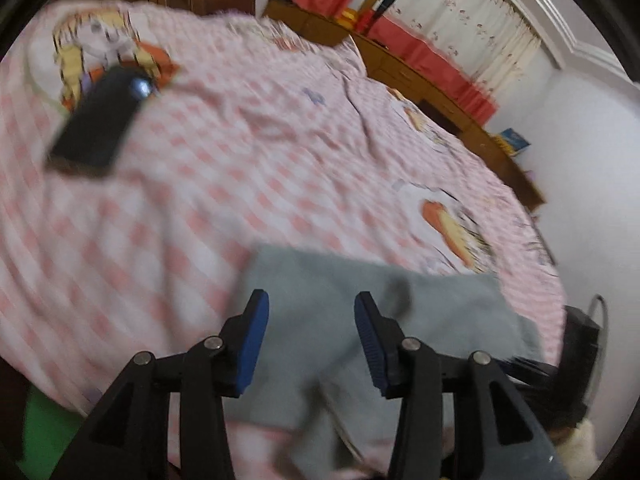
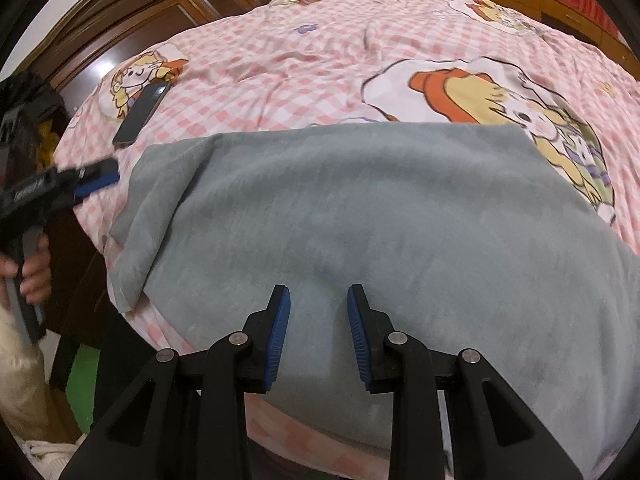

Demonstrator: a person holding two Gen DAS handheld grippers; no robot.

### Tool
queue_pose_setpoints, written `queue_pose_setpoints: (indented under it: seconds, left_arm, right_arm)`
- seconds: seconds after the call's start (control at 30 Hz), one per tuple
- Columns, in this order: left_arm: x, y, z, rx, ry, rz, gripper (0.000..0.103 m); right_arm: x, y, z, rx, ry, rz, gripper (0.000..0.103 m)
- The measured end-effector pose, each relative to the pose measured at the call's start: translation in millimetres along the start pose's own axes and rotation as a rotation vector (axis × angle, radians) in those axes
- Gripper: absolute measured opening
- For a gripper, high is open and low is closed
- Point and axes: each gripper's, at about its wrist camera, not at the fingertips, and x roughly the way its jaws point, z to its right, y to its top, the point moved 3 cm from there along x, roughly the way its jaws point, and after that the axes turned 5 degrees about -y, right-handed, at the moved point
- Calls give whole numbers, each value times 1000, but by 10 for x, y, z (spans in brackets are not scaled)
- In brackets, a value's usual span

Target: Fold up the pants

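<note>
Grey fleece pants (image 2: 360, 216) lie folded flat on the near part of a bed with a pink checked cartoon sheet (image 2: 320, 60). A loose flap hangs at their left edge. My right gripper (image 2: 319, 300) is open and empty, hovering just above the pants' near middle. In the left wrist view the pants (image 1: 340, 292) show blurred under my left gripper (image 1: 310, 308), which is open and empty above their edge. The left gripper also shows in the right wrist view (image 2: 96, 178), held at the bed's left side beside the pants.
A dark phone (image 2: 140, 114) lies on the sheet at the far left; it also shows in the left wrist view (image 1: 100, 120). Wooden cabinets (image 2: 140, 8) stand behind the bed. A wooden bench with red cloth (image 1: 432, 64) runs along the curtained window.
</note>
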Motion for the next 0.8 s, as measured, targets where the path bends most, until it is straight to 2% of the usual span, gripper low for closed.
queue_pose_setpoints:
  seconds: [0.17, 0.33, 0.57, 0.7, 0.8]
  left_arm:
    - [146, -326, 106, -28, -27, -70, 48]
    - [301, -509, 159, -47, -28, -118, 49]
    - [363, -535, 187, -55, 6, -90, 48]
    - [311, -508, 249, -34, -26, -45, 46]
    - [315, -479, 265, -47, -70, -53, 43]
  right_arm:
    - [-2, -66, 74, 25, 1, -7, 30]
    - [-25, -81, 104, 35, -2, -1, 30]
    - [-132, 27, 280, 15, -44, 21, 30]
    - [-208, 239, 568, 34, -114, 58, 30]
    - [-204, 468, 889, 86, -150, 92, 31]
